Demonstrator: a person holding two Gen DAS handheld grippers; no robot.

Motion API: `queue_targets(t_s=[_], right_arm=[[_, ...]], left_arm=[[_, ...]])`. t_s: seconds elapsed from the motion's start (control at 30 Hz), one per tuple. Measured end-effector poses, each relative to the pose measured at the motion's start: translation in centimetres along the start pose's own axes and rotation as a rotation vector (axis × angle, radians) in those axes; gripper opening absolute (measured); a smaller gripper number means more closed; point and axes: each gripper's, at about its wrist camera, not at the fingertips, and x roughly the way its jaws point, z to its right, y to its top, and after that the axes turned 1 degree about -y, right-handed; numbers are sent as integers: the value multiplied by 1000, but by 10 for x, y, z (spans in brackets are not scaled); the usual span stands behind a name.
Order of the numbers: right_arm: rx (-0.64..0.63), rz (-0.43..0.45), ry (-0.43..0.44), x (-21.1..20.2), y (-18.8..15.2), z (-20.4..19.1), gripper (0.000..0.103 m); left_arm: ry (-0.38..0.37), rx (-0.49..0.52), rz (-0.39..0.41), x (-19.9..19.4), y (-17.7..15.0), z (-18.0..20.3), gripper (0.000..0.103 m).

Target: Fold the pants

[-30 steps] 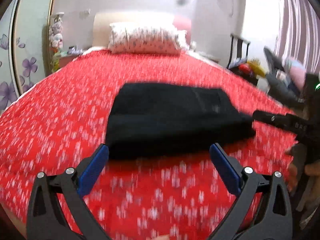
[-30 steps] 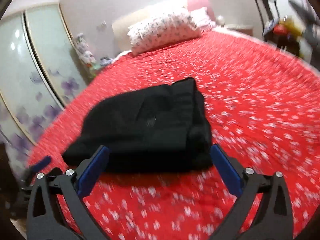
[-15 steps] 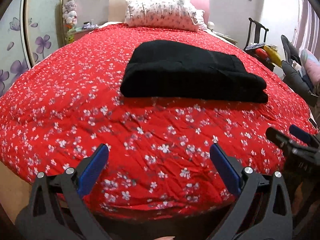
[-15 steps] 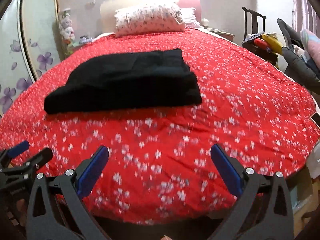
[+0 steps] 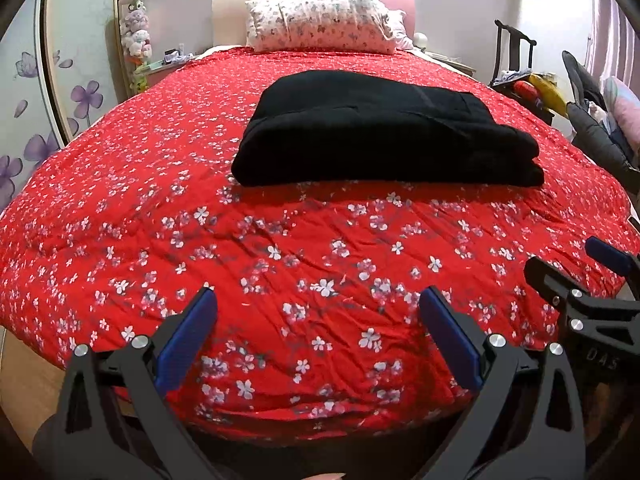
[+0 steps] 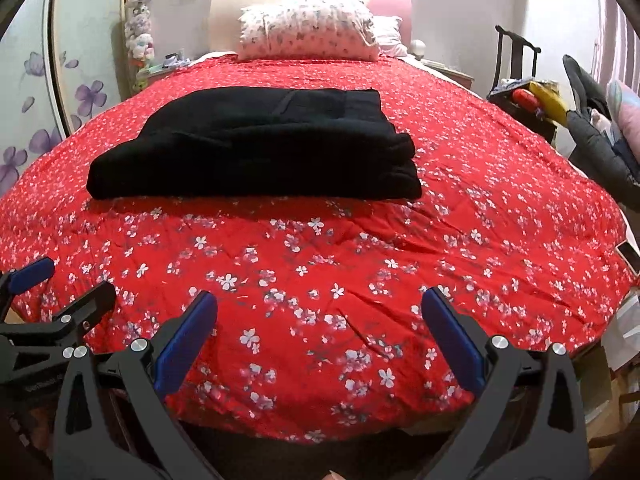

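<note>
Pants [image 5: 384, 132]: black, folded into a thick rectangular stack, lying mid-bed on the red flowered bedspread [image 5: 280, 248], nearer the foot than the pillow [image 5: 320, 24], layers showing at the stack's right end. Largest first otherwise: bed filling both views, headboard and wall beyond, wardrobe door with purple flowers at far left, cluttered chair [image 5: 516, 64] at far right. Then the tools, both held low over the foot edge of the bed, well apart from the stack and touching nothing. Left claw [image 5: 316, 336] spread wide and empty, blue pads [image 5: 188, 340] flanking bare bedspread. Right claw [image 6: 320, 336] likewise wide and empty, seen side-on at the right margin of the left view, with the left one showing the same way at the left margin of the right view. Judged from the lie of the cloth: folding apparently done, step in hand looking like the pull-back after the last fold. Next move, if any: probably nothing beyond a tidy-up, perhaps squaring the slightly bulging right end or pressing the top layer flat, calling for a reach forward and a light pinch at that corner.
</note>
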Motion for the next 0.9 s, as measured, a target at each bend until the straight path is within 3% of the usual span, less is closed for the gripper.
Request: queue_targets(t_s=[0.37,0.9], right_arm=[[-23,8,-14,-2,-3,-9,102],[25,7,-69,4,3,9,102]], left_arm=[[-7,6,-2,1,1,4,101],[66,22,21,1,7,5,101]])
